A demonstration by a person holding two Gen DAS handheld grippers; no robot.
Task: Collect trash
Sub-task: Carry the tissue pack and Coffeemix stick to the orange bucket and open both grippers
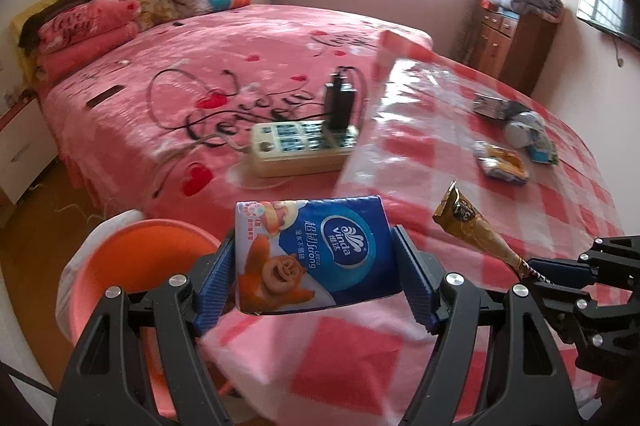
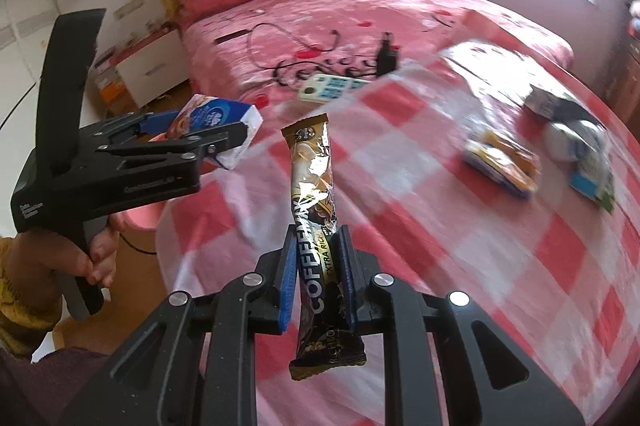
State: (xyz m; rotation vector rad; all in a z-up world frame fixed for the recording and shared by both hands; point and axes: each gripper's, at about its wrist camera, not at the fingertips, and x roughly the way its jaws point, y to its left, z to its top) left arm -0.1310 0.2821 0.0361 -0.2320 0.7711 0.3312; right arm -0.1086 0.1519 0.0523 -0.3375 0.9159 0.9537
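Observation:
My left gripper [image 1: 313,258] is shut on a blue tissue pack [image 1: 310,252], held in the air over the table's near edge; the same pack [image 2: 218,130] shows at the left of the right wrist view. My right gripper [image 2: 318,262] is shut on a brown coffee sachet [image 2: 314,186], which stands up between its blue pads. That sachet [image 1: 472,226] also appears at the right of the left wrist view. An orange-pink bin [image 1: 132,262] with a white liner sits low at the left, just beyond the tissue pack.
A round table [image 2: 460,246] with a red-and-white checked cloth carries a yellow packet [image 2: 502,166], a white crumpled ball [image 2: 576,140] and a dark carton [image 2: 554,102]. A power strip [image 1: 300,146] lies on the pink bed [image 1: 224,66]. A person's hand [image 2: 96,254] holds the left gripper.

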